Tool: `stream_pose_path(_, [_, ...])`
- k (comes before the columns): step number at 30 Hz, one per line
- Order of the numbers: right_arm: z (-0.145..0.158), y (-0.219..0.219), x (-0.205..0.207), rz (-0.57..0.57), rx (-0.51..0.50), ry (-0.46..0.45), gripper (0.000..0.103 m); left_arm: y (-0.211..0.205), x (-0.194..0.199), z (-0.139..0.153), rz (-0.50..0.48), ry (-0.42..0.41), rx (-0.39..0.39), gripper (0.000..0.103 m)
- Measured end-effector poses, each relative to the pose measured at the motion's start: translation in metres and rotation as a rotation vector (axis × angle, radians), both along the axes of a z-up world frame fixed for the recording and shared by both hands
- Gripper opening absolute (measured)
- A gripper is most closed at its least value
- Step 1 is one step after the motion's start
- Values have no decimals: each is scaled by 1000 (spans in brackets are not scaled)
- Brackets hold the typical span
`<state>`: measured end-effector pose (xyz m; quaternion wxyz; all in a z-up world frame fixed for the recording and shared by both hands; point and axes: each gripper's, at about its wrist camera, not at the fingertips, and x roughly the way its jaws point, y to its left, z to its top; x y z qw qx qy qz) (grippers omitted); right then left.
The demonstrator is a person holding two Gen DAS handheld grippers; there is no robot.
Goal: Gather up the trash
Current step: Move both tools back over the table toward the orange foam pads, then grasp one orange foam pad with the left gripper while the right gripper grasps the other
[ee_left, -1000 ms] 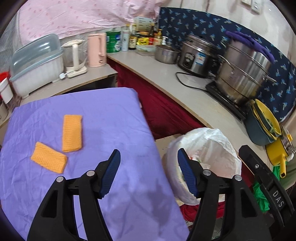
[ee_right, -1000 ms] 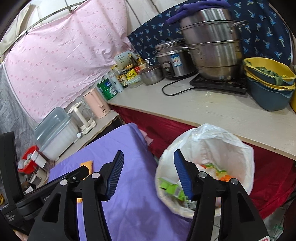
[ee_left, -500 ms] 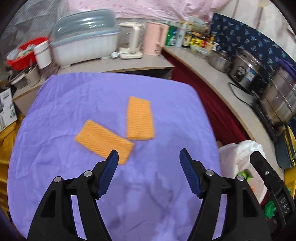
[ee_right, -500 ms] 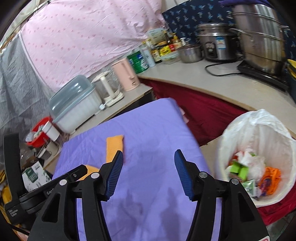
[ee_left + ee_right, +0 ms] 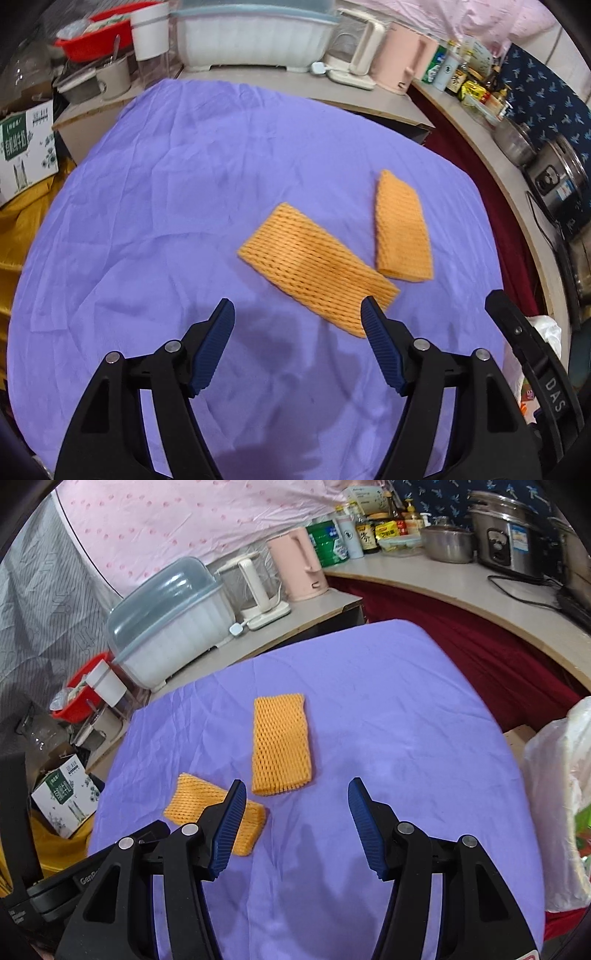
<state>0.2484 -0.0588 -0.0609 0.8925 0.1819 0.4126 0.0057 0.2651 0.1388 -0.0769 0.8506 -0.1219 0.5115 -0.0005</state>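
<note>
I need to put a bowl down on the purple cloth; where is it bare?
The purple cloth is bare left of the two orange foam nets, and near the trash bag. The back counter is crowded with appliances.

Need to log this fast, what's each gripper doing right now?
Left gripper: open, holding nothing, jaws just opening.
Right gripper: open, holding nothing.

purple cloth [image 5: 184,221] | pink kettle [image 5: 299,563] | covered dish rack [image 5: 166,627] | rice cooker [image 5: 506,550]
</note>
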Motion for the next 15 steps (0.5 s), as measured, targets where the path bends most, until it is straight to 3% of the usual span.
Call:
stream_pose_path(11, [-47,4,57,5,20,68,56,9,37,-47,63,89,-62,69])
stream_pose_path(15, [-58,5,70,13,23,83,56,5,46,-49,64,68,-70,73])
